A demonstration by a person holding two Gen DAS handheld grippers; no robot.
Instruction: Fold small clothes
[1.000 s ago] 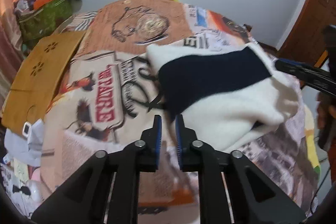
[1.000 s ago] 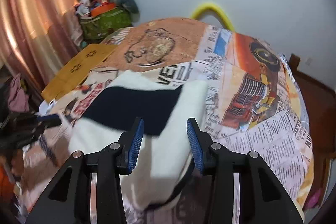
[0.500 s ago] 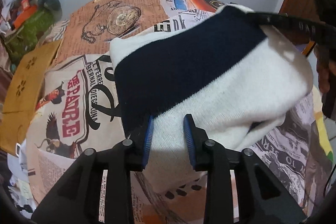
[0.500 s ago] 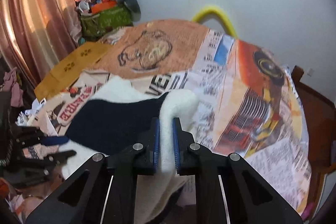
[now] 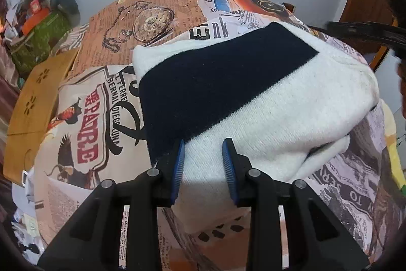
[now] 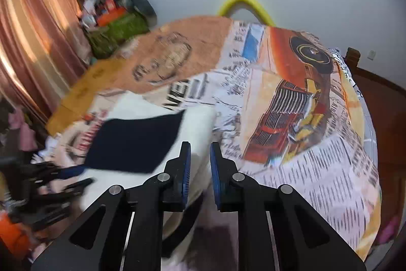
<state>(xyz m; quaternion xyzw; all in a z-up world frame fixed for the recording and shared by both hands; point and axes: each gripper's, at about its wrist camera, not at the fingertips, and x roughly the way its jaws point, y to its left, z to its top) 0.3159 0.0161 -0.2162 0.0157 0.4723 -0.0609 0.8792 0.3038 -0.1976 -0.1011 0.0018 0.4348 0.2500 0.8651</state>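
A: Which step is in hand?

B: A fold of the white knit garment (image 5: pixel 291 118) with its navy band (image 5: pixel 215 85), lying on the printed bed cover (image 5: pixel 83 123); left tongs (image 5: pixel 204 161) stand parted astride its near edge, no pad pressing.

A: And the right tongs (image 6: pixel 200 169)?

B: Opening, jaws narrow; white fabric lies between them, contact uncertain in blur. The next move probably calls for a fresh grasp; the soft ribbed knit will likely sag.

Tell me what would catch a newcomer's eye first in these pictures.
The white knitted garment with a broad navy band lies folded in the middle of the bed. Under it spreads a busy newspaper-print bedsheet with a red vintage car and a pocket watch. Black tongs with blue pads frame the garment's near edge.
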